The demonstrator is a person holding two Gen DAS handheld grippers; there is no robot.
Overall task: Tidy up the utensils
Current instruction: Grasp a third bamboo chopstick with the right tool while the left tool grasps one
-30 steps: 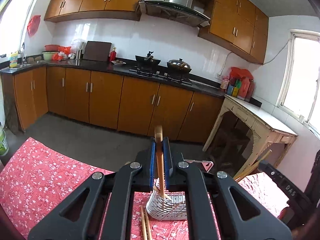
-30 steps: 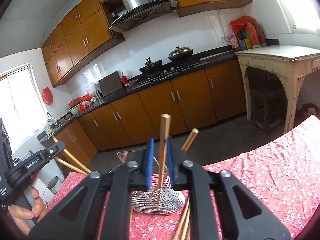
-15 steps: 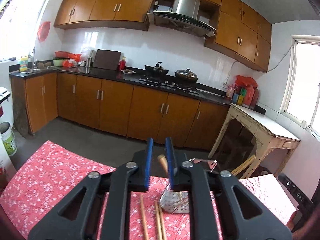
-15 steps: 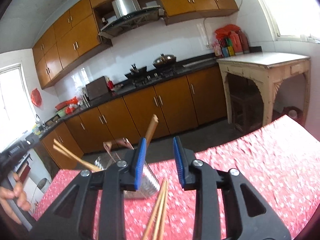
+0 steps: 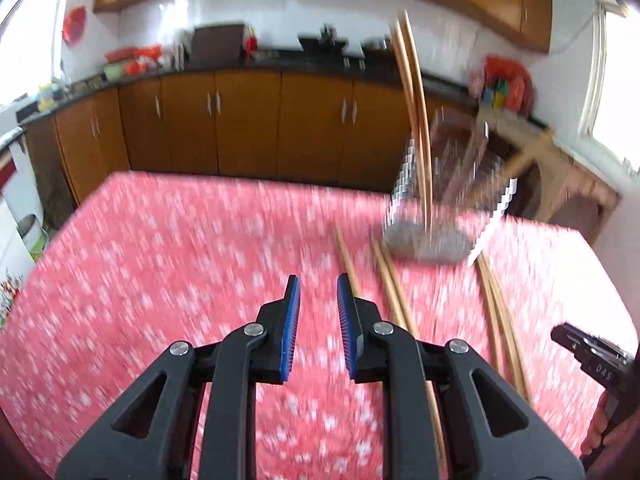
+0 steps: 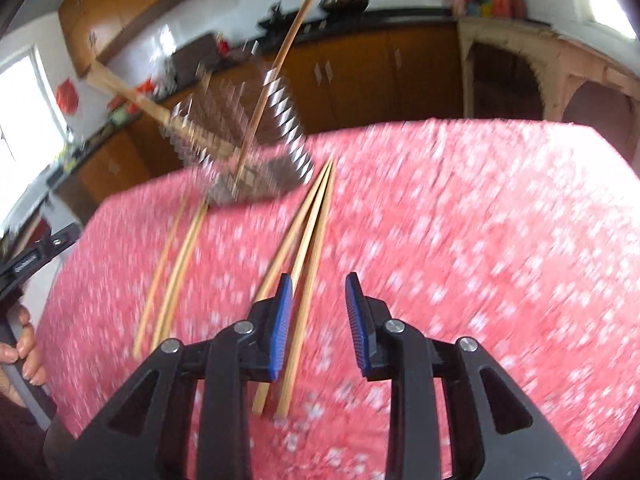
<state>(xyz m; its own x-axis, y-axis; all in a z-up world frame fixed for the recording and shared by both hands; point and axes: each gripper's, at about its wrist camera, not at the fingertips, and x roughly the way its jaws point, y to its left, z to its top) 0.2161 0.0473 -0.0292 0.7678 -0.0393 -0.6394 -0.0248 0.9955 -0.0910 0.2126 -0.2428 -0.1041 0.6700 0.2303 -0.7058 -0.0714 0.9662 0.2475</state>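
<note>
Two handheld grippers hang above a table draped in a red floral tablecloth [image 5: 168, 248] in a kitchen lined with brown wooden cabinets [image 5: 248, 124], both views smeared by motion blur. The left gripper [image 5: 318, 316] points down at the cloth with its blue-padded jaws narrowly apart and opening, nothing between them. Just to its right lie loose wooden chopsticks [image 5: 390, 280], running away from the camera toward a wire utensil holder [image 5: 444, 200] that stands near the far edge of the table. More chopsticks stand in the holder [image 5: 416, 112], leaning against its rim and rising well above it.

The right gripper [image 6: 316, 312] also has its jaws a little apart and grips nothing; in its view a second cluster of chopsticks [image 6: 308, 232] lies on the cloth, its near ends passing under the left-hand jaw. Another set [image 6: 176, 264] lies farther left. The holder [image 6: 240, 144] appears ahead with one chopstick [image 6: 284, 56] upright in it. At the left edge of the right wrist view, a hand [image 6: 24, 352] grasps the other gripper's handle.
</note>
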